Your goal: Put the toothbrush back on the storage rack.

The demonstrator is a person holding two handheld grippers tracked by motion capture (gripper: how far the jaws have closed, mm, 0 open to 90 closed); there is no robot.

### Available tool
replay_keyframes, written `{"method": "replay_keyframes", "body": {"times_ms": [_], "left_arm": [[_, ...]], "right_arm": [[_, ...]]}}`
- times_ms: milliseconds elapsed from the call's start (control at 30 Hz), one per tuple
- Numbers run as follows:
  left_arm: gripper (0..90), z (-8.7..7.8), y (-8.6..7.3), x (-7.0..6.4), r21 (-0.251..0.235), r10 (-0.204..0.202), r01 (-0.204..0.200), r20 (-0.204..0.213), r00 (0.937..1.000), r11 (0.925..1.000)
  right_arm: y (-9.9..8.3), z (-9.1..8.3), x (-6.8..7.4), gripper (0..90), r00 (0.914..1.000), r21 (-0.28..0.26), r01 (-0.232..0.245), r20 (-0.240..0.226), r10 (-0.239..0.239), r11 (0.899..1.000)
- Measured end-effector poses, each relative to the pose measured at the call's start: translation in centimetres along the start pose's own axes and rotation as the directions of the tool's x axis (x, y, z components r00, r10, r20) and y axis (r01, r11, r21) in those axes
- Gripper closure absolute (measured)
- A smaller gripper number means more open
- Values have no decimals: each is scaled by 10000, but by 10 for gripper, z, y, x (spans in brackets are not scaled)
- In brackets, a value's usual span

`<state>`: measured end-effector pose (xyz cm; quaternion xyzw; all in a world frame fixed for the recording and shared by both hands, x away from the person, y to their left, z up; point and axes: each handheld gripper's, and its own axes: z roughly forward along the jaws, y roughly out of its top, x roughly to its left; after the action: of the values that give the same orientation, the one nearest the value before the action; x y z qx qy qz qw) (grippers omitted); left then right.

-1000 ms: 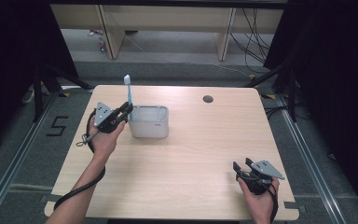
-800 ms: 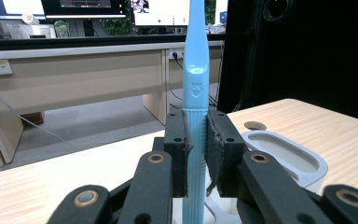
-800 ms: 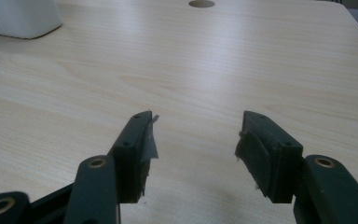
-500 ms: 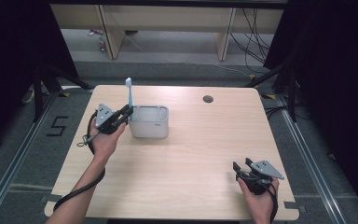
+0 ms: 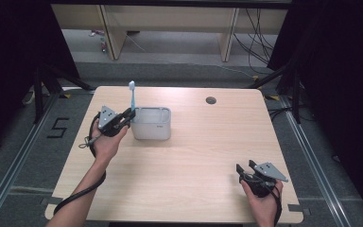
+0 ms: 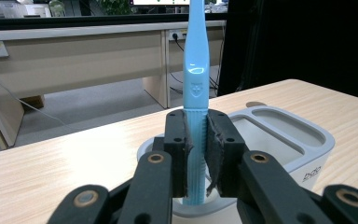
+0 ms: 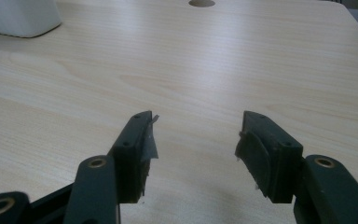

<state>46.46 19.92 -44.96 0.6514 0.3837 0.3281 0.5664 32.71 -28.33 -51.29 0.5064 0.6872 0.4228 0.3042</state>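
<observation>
A light blue toothbrush (image 6: 196, 88) stands upright, its lower end inside the round slot of a white holder (image 6: 284, 135). My left gripper (image 6: 196, 158) is shut on the toothbrush handle just above that slot. In the high view the toothbrush (image 5: 132, 97) rises at the left end of the holder (image 5: 152, 124), with the left gripper (image 5: 125, 117) beside it. My right gripper (image 7: 195, 140) stands open over bare wood near the table's front right, also visible in the high view as the right gripper (image 5: 246, 171).
The wooden table (image 5: 189, 156) has a round cable hole (image 5: 211, 100) near its back edge. The white holder's corner (image 7: 18, 16) lies far left of the right gripper. Shelving and cables stand on the floor behind the table.
The left gripper and toothbrush have shifted slightly right, toward the holder's left end. The right gripper has stayed put.
</observation>
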Motion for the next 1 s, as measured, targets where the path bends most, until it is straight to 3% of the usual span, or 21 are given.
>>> {"method": "replay_keyframes", "body": {"times_ms": [33, 133, 167, 200, 233, 267, 333, 367, 700, 733, 767, 1000], "left_arm": [[787, 0, 0, 0, 5, 4, -4, -3, 10000, 10000], [787, 0, 1, 0, 150, 28, -28, -56, 10000, 9999], [787, 0, 1, 0, 192, 24, -23, -56, 10000, 9998], [787, 0, 1, 0, 201, 19, -18, -53, 10000, 9998], [787, 1, 1, 0, 243, 43, -41, -58, 10000, 9997], [787, 1, 1, -1, 292, 65, -64, -53, 10000, 9996], [786, 2, 2, -1, 340, 67, -64, -69, 10000, 9994], [786, 2, 2, -1, 381, 85, -82, -65, 9999, 9992], [786, 5, 4, 0, 725, 49, -37, -160, 9999, 9974], [786, 5, 4, 0, 745, 18, -5, -171, 9999, 9972], [786, 5, 5, 0, 796, 22, -8, -184, 9998, 9968], [786, 7, 4, 0, 975, -28, 52, -239, 9997, 9952]], "right_arm": [[0, -1, 3, 452, 9989, 187, -460, -53, 461, 9988], [0, 0, 2, 452, 9995, 133, -321, -44, 321, 9994], [0, 0, 0, 452, 10000, -16, 46, 11, -46, 10000], [0, 0, -1, 452, 10000, -29, 68, 20, -68, 10000], [0, 0, 0, 452, 10000, 11, -36, 0, 36, 10000], [0, -1, 3, 452, 9990, 182, -430, -65, 431, 9989], [0, -1, 3, 451, 9992, 170, -403, -64, 404, 9990], [0, 0, 0, 451, 10000, -10, 33, -6, -33, 10000], [0, 1, -1, 451, 10000, -27, 44, 3, -44, 10000], [0, 0, 3, 451, 9992, 158, -405, -63, 406, 9991], [0, 0, -1, 451, 10000, -10, 39, 1, -39, 10000], [0, 0, -1, 451, 10000, -31, 42, -3, -42, 10000]]}}
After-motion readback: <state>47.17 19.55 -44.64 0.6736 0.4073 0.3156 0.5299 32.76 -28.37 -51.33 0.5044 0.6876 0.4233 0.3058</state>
